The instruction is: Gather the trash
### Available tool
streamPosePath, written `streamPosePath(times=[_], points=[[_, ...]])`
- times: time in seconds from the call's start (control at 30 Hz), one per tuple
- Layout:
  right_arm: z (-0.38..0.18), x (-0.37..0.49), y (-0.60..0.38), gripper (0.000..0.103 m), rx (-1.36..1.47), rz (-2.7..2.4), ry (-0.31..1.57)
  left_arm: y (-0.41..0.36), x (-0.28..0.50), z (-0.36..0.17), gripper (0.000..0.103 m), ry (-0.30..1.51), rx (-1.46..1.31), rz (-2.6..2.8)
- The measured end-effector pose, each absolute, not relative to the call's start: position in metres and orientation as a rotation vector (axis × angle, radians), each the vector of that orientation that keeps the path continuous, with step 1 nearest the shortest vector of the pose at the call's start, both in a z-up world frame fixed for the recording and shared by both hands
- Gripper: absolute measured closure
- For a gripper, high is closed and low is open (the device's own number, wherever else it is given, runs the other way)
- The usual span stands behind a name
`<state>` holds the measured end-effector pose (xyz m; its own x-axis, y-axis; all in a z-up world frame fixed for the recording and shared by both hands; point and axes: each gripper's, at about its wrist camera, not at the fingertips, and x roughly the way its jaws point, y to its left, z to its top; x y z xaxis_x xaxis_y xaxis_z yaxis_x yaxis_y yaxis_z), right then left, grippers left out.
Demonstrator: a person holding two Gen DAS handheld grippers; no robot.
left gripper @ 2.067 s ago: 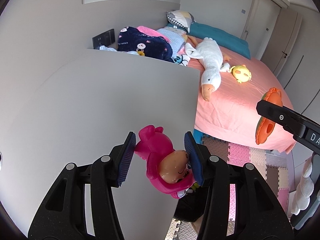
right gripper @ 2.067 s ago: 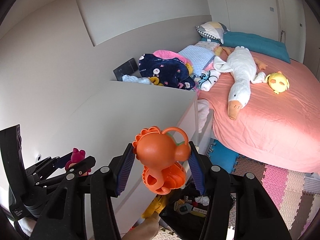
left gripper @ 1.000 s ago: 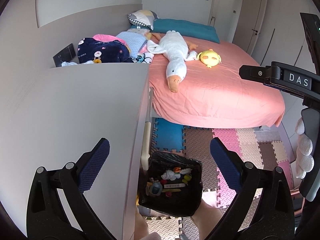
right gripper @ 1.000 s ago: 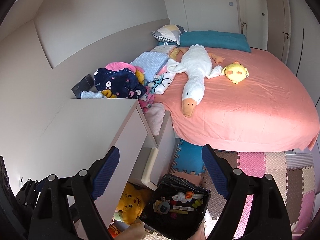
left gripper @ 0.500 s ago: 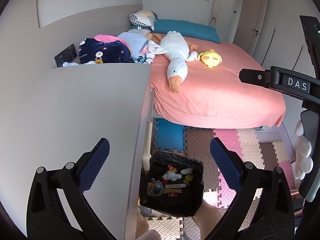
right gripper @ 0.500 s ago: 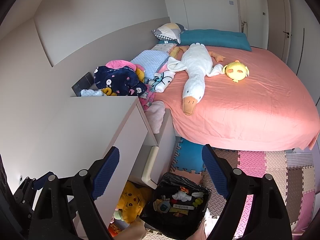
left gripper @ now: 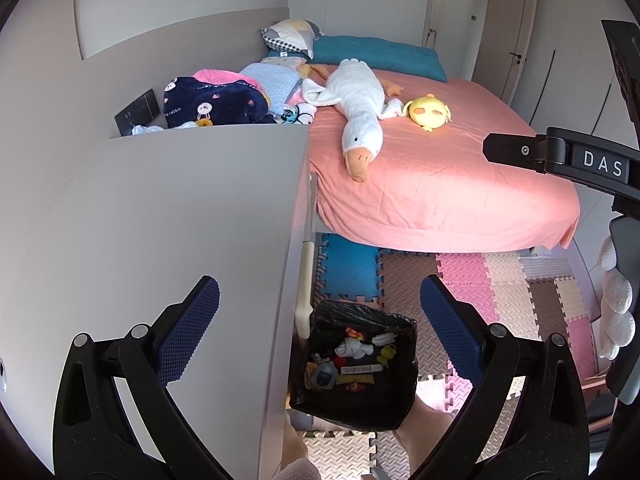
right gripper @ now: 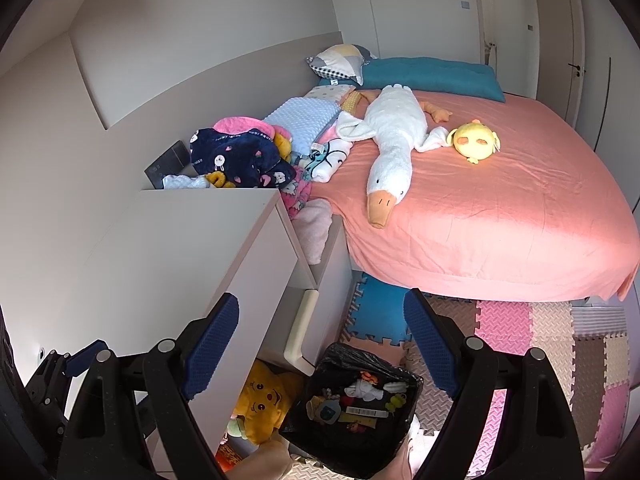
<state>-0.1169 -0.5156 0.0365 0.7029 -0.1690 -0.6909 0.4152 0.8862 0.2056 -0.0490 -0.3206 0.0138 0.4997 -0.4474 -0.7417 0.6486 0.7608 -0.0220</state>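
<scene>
A black-lined trash bin [left gripper: 402, 392] stands on the floor beside the white cabinet [left gripper: 168, 216], holding several small toys and scraps; it also shows in the right wrist view [right gripper: 340, 436]. My left gripper [left gripper: 320, 320] is open and empty, high above the bin and the cabinet's edge. My right gripper [right gripper: 322, 334] is open and empty, also above the bin. The right gripper's body [left gripper: 560, 156] shows at the right of the left wrist view.
A bed with a pink sheet [right gripper: 500, 208] carries a white plush goose [right gripper: 392, 140] and a yellow plush [right gripper: 476, 142]. Clothes pile [right gripper: 240, 156] lies behind the cabinet [right gripper: 208, 232]. A yellow plush toy [right gripper: 264, 400] sits under the cabinet. Coloured foam mats [left gripper: 500, 288] cover the floor.
Two seconds ago each gripper held a toy, pink on the left, orange on the right. Both now stand open and empty above the bin. Over the last second, the views barely shifted.
</scene>
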Motion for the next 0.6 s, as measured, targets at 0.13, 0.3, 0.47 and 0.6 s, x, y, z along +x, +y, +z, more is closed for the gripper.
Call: streamPosePath(times=[0.13, 0.3, 0.47, 0.6], points=[[0.0367, -0.1168, -0.5153, 0.018, 0.362, -0.332, 0.725, -0.321, -0.0496, 0.0142, 0.006, 0.813, 0.274, -0.681], [0.0367, -0.1167, -0.5147, 0.018, 0.362, -0.335, 0.724, -0.3234, -0.0517, 0.0143, 0.006, 0.814, 0.292, -0.677], [0.0364, -0.1168, -0.5145, 0.018, 0.361, -0.334, 0.724, -0.3254, -0.0553, 0.0139, 0.006, 0.807, 0.311, -0.698], [0.0361, -0.1167, -0.5141, 0.018, 0.358, -0.334, 0.725, -0.3257, -0.0558, 0.0136, 0.006, 0.815, 0.3, -0.717]])
